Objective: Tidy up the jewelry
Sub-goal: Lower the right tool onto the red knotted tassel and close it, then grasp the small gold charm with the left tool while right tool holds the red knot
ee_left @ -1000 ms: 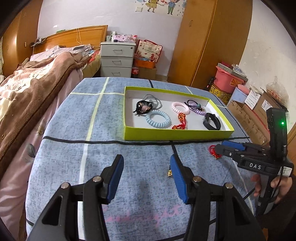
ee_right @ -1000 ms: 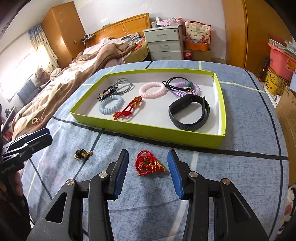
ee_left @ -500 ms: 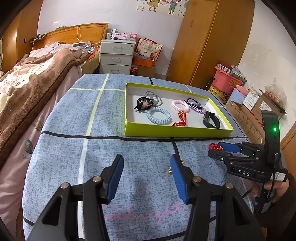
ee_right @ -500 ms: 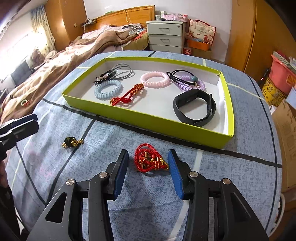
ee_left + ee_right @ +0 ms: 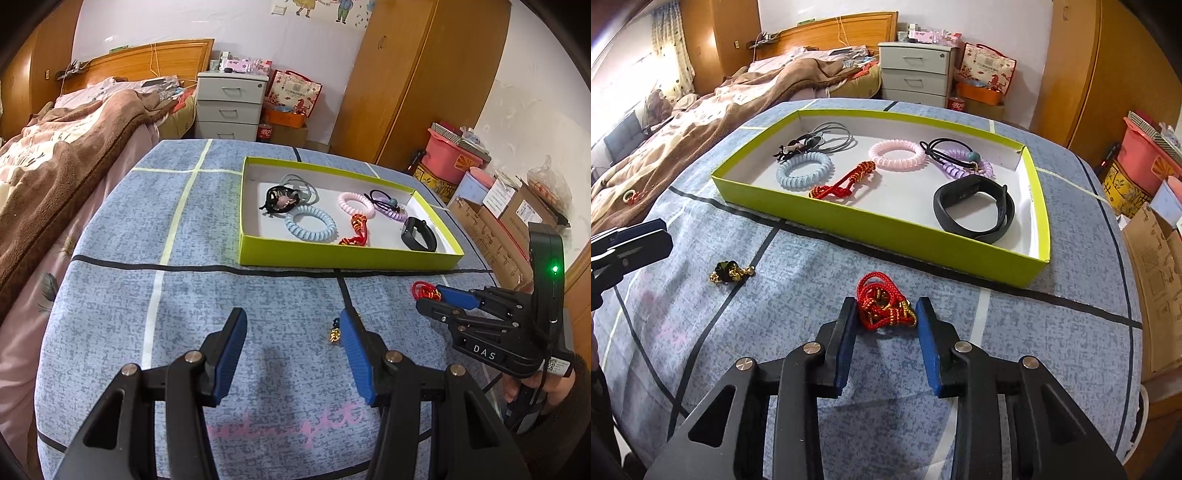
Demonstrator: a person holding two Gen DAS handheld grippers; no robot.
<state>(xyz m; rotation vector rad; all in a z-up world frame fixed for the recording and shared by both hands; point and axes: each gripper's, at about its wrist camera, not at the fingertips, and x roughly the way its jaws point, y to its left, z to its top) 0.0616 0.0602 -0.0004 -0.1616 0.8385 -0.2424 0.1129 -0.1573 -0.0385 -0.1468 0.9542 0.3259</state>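
Blue bedspread point(image 5: 1052, 332): right claw point(image 5: 886, 314) half-closed around red cord bracelet point(image 5: 882, 304); left claw point(image 5: 291, 332) wide, empty.

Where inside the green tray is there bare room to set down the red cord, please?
Free floor lies in the green tray right of the black band. The left end, around the blue coil and black ties, is crowded.

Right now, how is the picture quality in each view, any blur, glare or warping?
Left wrist view: sharp, strong fisheye bending with dark corners, soft shadow under the left gripper on the table. Right wrist view: also sharp and warped, window glare washes out the upper left; the red cord bracelet stays crisp.
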